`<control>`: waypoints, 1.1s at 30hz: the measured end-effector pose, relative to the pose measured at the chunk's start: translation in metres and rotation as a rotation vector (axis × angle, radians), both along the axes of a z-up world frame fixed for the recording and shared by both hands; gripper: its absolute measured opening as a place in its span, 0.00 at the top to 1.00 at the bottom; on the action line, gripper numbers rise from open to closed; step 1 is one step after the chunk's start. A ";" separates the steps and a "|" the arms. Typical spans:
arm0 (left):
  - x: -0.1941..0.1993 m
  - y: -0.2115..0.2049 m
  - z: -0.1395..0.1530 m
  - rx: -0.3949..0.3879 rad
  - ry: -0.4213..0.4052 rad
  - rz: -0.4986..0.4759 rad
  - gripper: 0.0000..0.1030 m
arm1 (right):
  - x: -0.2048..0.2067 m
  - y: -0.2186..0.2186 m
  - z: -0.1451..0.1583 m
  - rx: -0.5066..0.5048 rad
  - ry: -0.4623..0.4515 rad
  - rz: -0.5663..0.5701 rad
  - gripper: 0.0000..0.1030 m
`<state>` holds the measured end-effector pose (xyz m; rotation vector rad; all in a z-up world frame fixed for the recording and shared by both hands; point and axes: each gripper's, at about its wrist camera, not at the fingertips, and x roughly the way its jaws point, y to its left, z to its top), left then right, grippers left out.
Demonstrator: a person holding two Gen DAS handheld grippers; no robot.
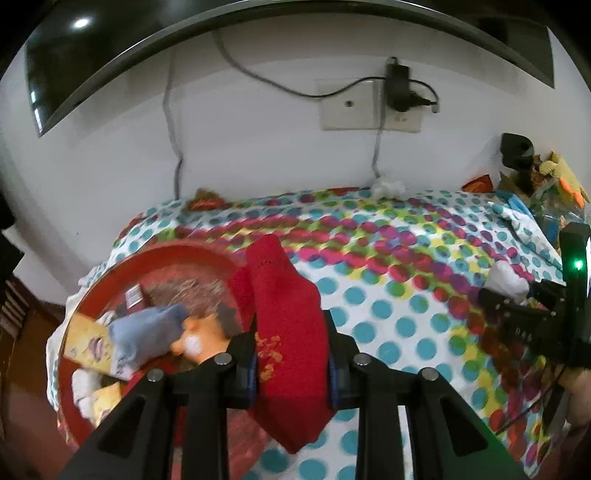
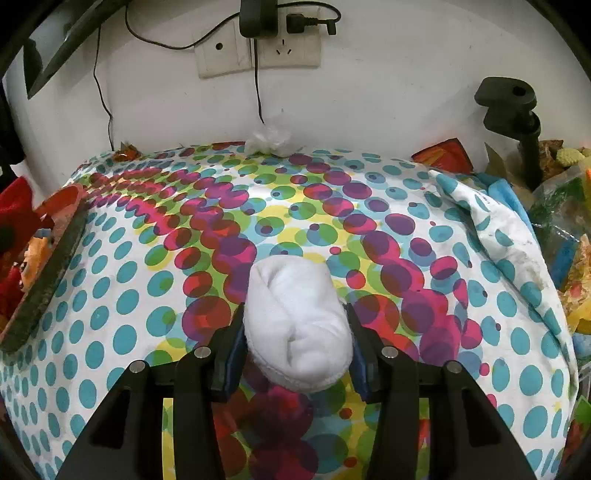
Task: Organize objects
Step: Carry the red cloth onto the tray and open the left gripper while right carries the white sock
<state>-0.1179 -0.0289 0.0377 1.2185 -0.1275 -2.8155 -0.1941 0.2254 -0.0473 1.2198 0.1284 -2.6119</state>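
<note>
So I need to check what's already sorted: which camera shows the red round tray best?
The left wrist view: the red round tray shows its rim and contents there, a blue-grey sock and yellow packets included, though blurred. The right wrist view catches only a dark slice of its edge at far left.

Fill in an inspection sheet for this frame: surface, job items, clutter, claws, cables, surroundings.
Surface: polka-dot cloth, rumpled at its right edge.
Job's things: red sock; white sock; red tray holding socks and a toy.
Clutter: packets and bags at right; plastic wad by the wall.
Grippers: left claw shut on red sock beside the tray; right claw shut on white sock.
Cables: adapter plugged in, cables hanging.
Surroundings: white wall, black stand.
</note>
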 end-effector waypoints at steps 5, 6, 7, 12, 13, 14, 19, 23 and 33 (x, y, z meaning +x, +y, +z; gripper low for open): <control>0.016 -0.034 -0.005 -0.001 -0.006 0.043 0.73 | 0.000 0.000 -0.001 0.022 0.001 -0.017 0.57; 0.019 -0.039 -0.007 0.001 -0.010 0.051 0.73 | 0.000 0.000 -0.001 0.028 0.001 -0.021 0.57; 0.021 -0.046 -0.008 0.007 -0.013 0.062 0.73 | -0.001 0.000 -0.001 0.033 0.001 -0.024 0.57; 0.034 -0.081 -0.014 0.035 -0.016 0.107 0.73 | 0.001 -0.006 -0.001 0.081 0.015 -0.027 0.57; 0.035 -0.087 -0.015 0.039 -0.015 0.117 0.73 | 0.002 -0.007 -0.001 0.092 0.020 -0.023 0.57; 0.038 -0.093 -0.015 0.043 -0.010 0.127 0.73 | 0.002 -0.010 -0.001 0.103 0.022 -0.019 0.57; 0.045 -0.115 -0.019 0.057 -0.006 0.146 0.71 | 0.003 -0.027 0.001 0.097 0.013 -0.011 0.57; 0.050 -0.126 -0.020 0.076 0.008 0.145 0.69 | 0.006 -0.054 0.015 0.091 0.031 0.025 0.57; 0.059 -0.146 -0.019 0.125 0.026 0.152 0.39 | 0.028 -0.141 0.056 0.078 0.088 0.189 0.56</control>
